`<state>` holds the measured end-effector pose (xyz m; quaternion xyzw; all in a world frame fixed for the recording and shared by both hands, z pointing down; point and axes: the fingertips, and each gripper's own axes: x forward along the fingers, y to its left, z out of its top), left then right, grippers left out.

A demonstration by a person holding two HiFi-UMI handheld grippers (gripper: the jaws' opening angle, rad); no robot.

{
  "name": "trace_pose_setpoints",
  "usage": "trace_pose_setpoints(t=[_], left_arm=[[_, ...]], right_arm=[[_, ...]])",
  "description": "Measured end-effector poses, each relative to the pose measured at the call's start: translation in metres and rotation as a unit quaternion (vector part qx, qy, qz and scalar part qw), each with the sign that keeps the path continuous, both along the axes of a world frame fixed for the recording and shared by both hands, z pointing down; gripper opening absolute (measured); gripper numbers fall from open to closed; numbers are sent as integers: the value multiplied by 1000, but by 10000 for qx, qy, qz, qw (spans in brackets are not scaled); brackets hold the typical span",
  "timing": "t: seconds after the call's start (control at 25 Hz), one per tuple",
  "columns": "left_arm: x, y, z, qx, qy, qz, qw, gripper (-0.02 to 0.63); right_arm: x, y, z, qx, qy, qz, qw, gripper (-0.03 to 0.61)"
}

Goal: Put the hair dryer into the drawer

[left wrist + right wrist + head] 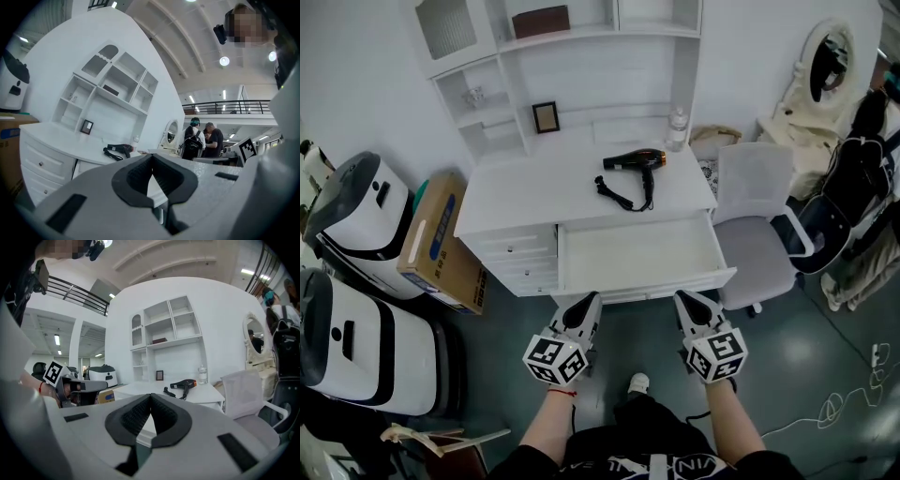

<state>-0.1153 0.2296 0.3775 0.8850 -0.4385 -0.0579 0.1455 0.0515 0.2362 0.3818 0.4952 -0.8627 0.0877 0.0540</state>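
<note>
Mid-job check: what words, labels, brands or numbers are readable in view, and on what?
Nothing reads clearly.
Brown cardboard box: blue print, too blurred.
Clear plastic water bottle: label too small.
Person's black top: white lettering, cut off at the frame edge.
Left gripper and right gripper cubes: black-and-white square markers, no words.

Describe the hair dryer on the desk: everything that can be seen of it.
The hair dryer is black and plastic-looking, with an orange band at one end of its barrel. It lies on its side on the white desktop, behind the open drawer, with its handle pointing toward the drawer. Its black cord trails loosely beside it on the desktop. Nothing else touches it.
</note>
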Motion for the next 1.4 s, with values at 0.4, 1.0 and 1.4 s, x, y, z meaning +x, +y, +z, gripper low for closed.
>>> trace_pose_setpoints(t=[0.4, 1.0, 1.4], left_arm=[[28, -93, 11, -106, 23, -80, 9999, 5], [48, -159, 28, -285, -66, -106, 9995, 5], [52, -228, 40, -381, -70, -6, 9993, 5]], right_arm=[[22, -94, 13, -100, -18, -115, 9999, 3], [29, -163, 28, -263, -104, -295, 9992, 3], [22, -229, 37, -352, -19, -334, 9988, 3]])
